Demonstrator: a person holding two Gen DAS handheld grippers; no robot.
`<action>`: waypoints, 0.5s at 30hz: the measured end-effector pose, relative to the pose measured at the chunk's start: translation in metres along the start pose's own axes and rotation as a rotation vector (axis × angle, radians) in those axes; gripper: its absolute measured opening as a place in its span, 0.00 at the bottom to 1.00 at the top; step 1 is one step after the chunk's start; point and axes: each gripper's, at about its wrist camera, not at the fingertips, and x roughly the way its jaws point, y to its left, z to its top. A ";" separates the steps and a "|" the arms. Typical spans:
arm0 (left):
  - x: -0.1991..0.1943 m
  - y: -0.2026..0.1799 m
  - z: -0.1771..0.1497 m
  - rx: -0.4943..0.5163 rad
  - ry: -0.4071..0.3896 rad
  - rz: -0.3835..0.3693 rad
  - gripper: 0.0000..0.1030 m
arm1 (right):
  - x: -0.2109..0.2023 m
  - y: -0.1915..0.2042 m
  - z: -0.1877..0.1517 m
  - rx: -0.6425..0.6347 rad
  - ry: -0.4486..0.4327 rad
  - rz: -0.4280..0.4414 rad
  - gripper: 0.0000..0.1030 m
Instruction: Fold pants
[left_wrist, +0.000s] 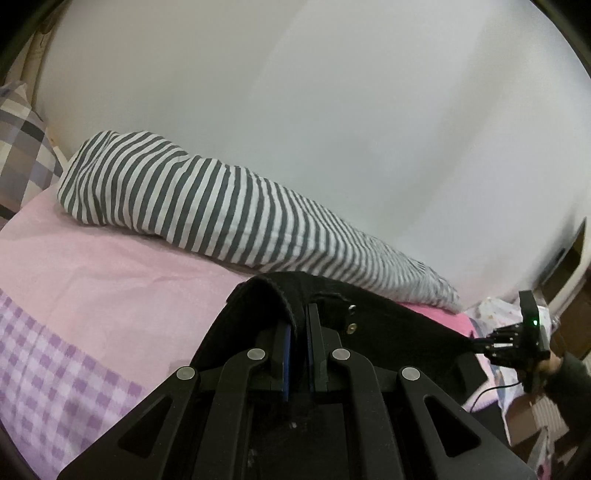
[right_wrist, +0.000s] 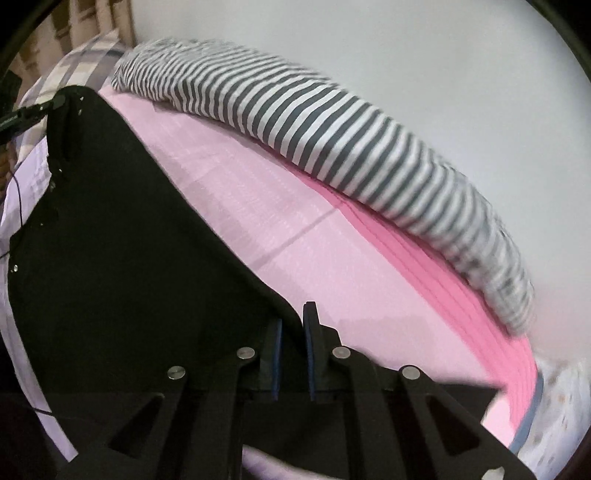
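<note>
A pair of black pants with metal snaps at the waist hangs stretched between my two grippers above a pink bed sheet. My left gripper is shut on a thick waistband edge that folds over its left finger. My right gripper shows at the far right, holding the other end of the cloth. In the right wrist view the pants spread wide to the left, and my right gripper is shut on their near corner. My left gripper pinches the far top corner.
A long roll of grey and white striped bedding lies along the white wall behind the sheet. A checked pillow sits at the far left. A person's hand holds the right gripper, and a thin cable hangs below it.
</note>
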 end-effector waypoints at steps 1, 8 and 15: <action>-0.005 -0.001 -0.002 0.004 0.002 -0.004 0.06 | -0.009 0.003 -0.010 0.022 -0.014 -0.014 0.08; -0.052 -0.014 -0.042 0.067 0.070 -0.030 0.07 | -0.041 0.048 -0.087 0.180 -0.027 -0.041 0.07; -0.084 -0.010 -0.102 0.058 0.174 0.008 0.08 | -0.045 0.088 -0.140 0.276 -0.011 -0.009 0.07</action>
